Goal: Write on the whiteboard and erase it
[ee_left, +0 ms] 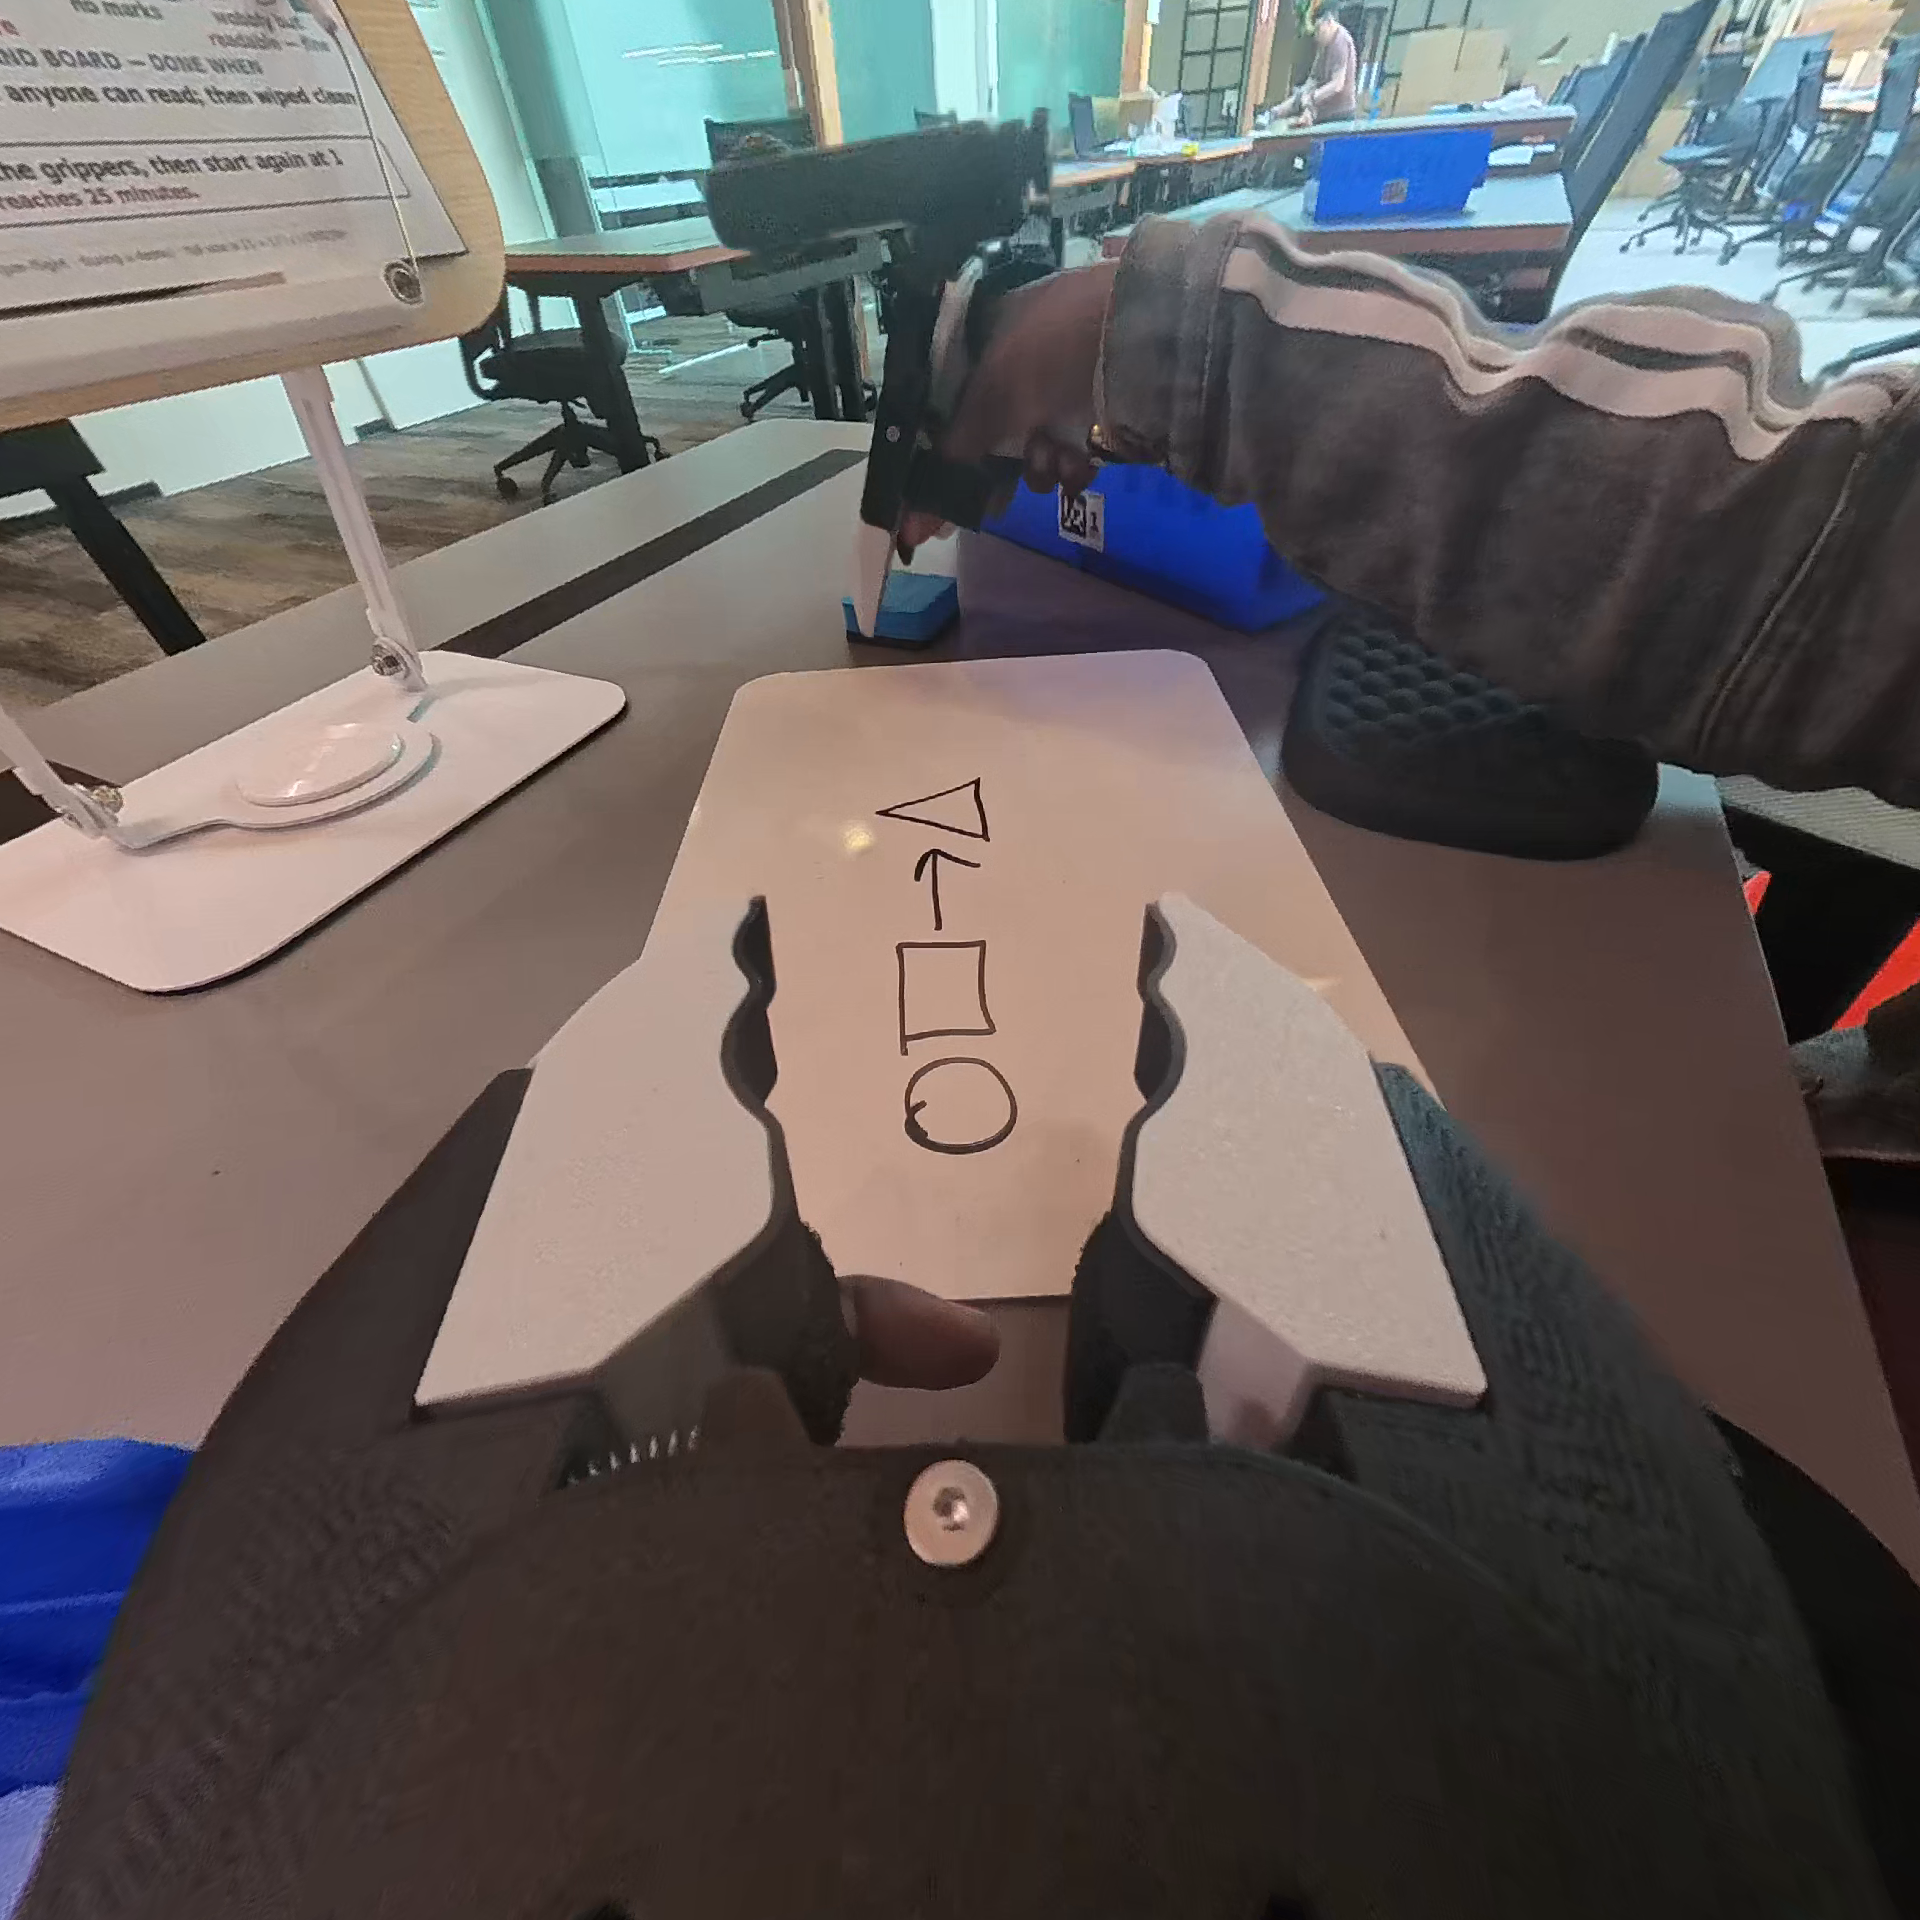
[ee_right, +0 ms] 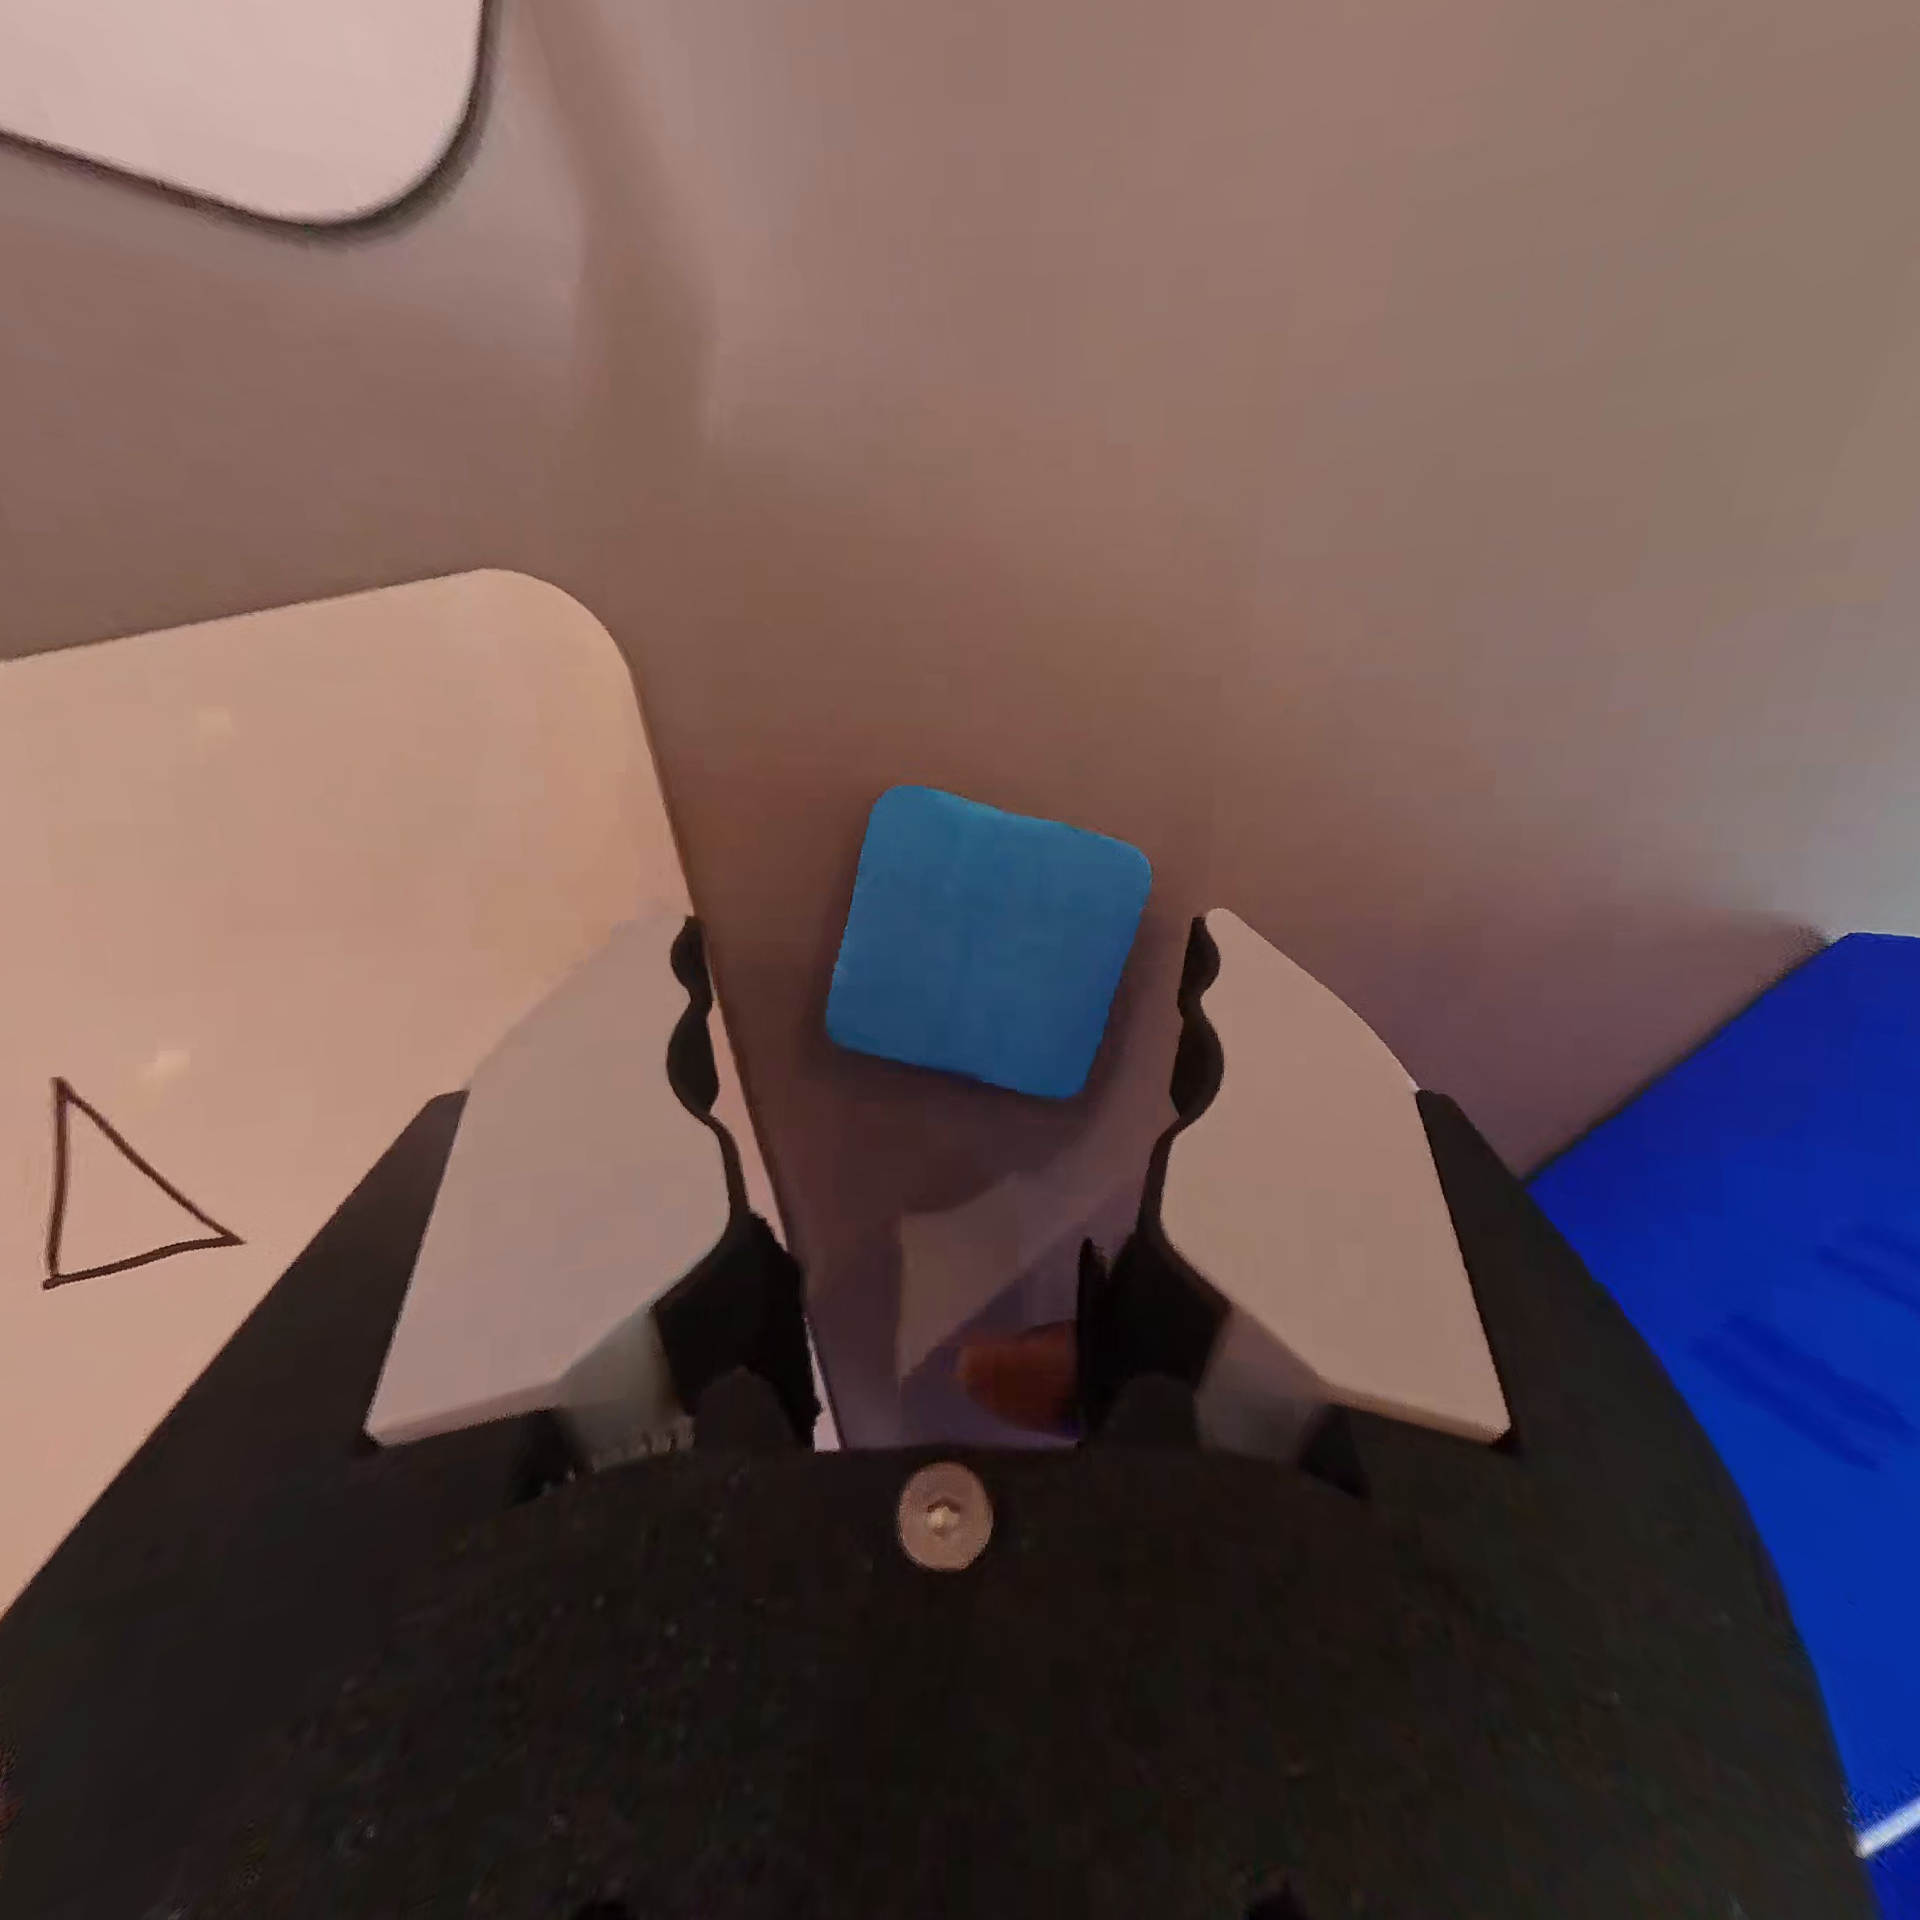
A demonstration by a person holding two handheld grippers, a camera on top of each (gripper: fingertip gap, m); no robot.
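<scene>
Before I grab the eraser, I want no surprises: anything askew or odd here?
Only slightly: the small blue square eraser lies rotated between the open right gripper fingers, off the white whiteboard. Nothing spilled or damaged.
</scene>
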